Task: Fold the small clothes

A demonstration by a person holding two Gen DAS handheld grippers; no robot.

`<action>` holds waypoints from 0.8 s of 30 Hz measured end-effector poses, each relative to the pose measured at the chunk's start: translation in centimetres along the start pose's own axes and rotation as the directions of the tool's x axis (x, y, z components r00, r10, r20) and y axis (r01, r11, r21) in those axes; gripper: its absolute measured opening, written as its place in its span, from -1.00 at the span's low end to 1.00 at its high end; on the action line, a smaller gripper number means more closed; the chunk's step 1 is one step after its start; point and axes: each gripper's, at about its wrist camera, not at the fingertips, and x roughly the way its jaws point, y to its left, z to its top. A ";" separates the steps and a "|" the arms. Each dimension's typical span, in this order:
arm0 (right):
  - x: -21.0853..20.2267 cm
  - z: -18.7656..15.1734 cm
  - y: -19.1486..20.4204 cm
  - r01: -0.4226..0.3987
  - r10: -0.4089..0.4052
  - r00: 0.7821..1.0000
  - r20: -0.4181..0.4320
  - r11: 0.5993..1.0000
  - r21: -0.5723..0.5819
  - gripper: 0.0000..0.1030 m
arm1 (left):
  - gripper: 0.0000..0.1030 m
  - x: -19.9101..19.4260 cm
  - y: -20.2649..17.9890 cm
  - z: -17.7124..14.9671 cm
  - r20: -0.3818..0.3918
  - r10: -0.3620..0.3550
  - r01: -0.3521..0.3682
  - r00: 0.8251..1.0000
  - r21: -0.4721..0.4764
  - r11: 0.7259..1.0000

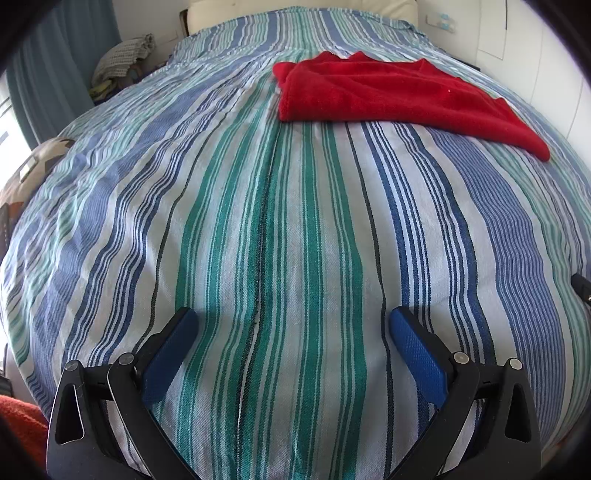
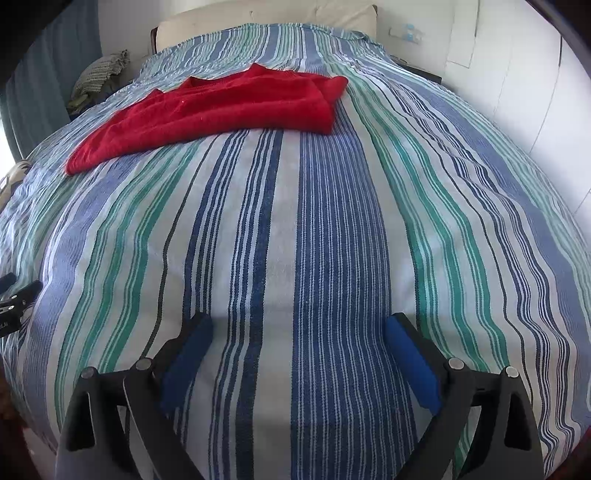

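A red knitted garment (image 1: 388, 96) lies folded on the striped bedspread, far ahead and to the right in the left wrist view. In the right wrist view the same red garment (image 2: 221, 110) lies far ahead and to the left. My left gripper (image 1: 293, 325) hovers over the near part of the bed, jaws wide apart, nothing between the blue pads. My right gripper (image 2: 299, 330) is likewise open and empty above the stripes. Both grippers are well short of the garment.
The blue, green and white striped bedspread (image 1: 295, 240) covers the whole bed. A cream headboard (image 2: 266, 14) stands at the far end. Checked cloth (image 1: 122, 59) is piled at the far left by a curtain. White cupboard doors (image 2: 517, 74) line the right side.
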 end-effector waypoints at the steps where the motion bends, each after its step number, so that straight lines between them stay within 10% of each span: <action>1: 0.0 0.0 0.0 0.000 0.000 1.000 -0.002 1.000 0.000 0.83 | 0.99 0.0 0.0 0.0 0.000 0.000 0.000 1.000 0.000 1.000; 24: 0.2 0.1 0.0 0.005 -0.005 1.000 -0.008 1.000 0.001 0.85 | 0.99 0.0 0.0 0.0 0.001 0.001 -0.001 1.000 0.000 1.000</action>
